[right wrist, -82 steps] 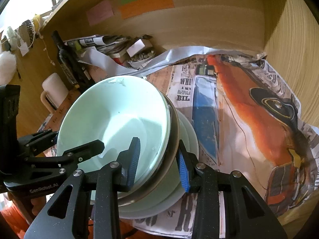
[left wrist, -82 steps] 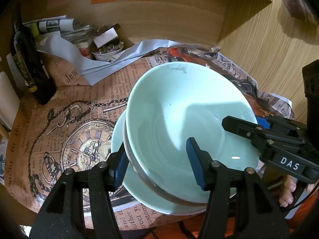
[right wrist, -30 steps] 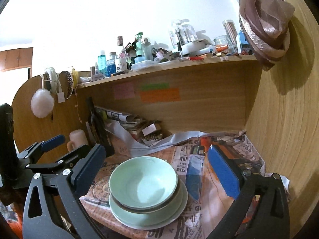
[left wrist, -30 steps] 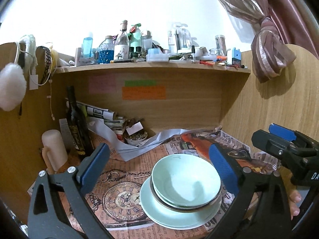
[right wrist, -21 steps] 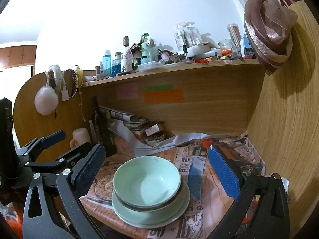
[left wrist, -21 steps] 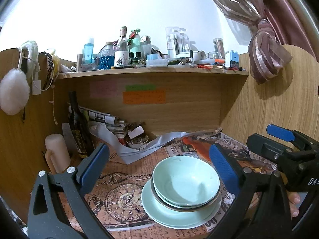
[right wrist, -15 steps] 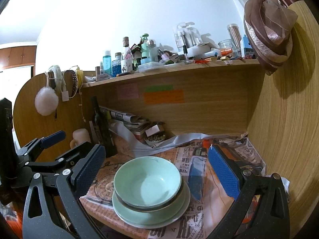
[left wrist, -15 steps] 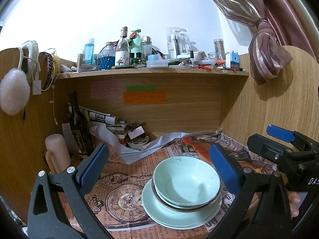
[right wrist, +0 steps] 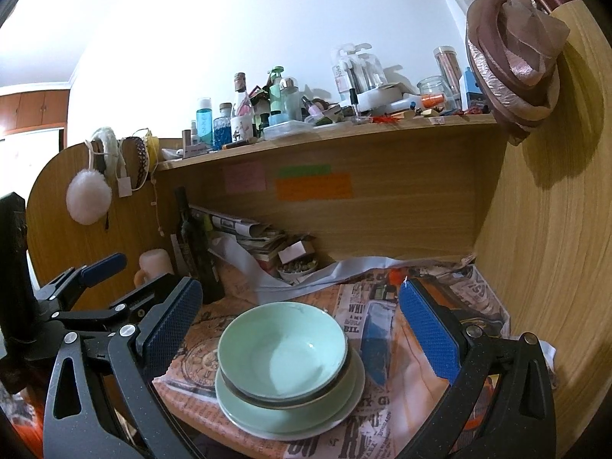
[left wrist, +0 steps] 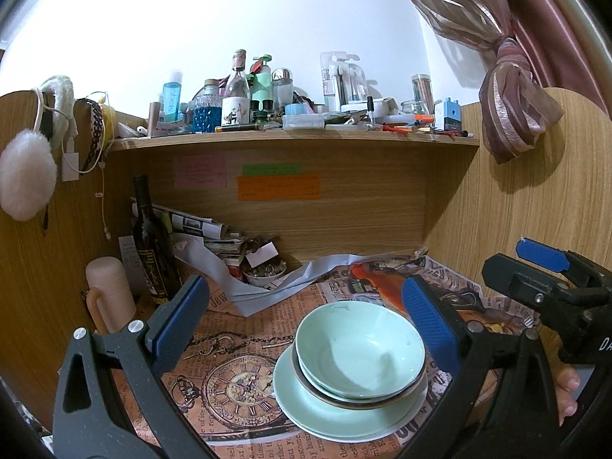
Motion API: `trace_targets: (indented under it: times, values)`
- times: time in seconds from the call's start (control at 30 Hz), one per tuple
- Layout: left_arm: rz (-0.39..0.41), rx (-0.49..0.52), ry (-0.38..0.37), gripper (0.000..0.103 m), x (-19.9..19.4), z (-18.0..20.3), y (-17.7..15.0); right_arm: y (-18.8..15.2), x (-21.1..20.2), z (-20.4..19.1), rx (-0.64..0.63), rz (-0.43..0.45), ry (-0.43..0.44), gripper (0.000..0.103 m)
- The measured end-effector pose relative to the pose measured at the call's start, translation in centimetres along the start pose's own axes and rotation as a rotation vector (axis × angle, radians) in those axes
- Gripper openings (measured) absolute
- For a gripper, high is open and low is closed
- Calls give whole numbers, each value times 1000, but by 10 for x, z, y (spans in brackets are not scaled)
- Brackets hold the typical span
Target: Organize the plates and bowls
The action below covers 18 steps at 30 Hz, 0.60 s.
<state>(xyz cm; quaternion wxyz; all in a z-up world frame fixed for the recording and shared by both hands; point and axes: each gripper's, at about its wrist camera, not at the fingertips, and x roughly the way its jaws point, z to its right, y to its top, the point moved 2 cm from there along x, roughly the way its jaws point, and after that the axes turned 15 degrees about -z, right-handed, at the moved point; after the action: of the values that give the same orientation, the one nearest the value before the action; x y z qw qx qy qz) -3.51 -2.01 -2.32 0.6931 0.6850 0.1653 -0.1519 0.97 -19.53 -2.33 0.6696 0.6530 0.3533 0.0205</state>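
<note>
Wooden desk [right wrist: 199,426] under printed newspaper [left wrist: 229,329], bearing plate [left wrist: 306,413], bottle [left wrist: 151,244], perhaps a mug [left wrist: 109,290].

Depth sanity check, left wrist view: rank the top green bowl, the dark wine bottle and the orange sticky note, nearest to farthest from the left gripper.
1. Top green bowl: just ahead of the open left gripper, right of centre, stacked on a plate.
2. Dark wine bottle: farther back on the left, standing by the side panel.
3. Orange sticky note: farthest, on the back panel under the shelf.

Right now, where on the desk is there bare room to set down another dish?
Free: the clock-print paper left of the bowl stack, and the car-print paper to its right. Crowded: the back left corner, with wine bottle, newspapers and small dish.
</note>
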Motion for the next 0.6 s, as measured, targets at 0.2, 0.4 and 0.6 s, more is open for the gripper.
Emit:
trace_targets:
  times: [0.2, 0.4, 0.6]
  values:
    - [-7, 1, 0, 103, 5, 1, 1, 0, -1, 1, 2, 1, -2, 103]
    - [-8, 0, 0, 103, 6, 2, 2, 0, 0, 2, 2, 1, 2, 103]
    - [-12, 1, -5, 103, 9, 3, 1, 1, -1, 3, 8, -1, 1, 103]
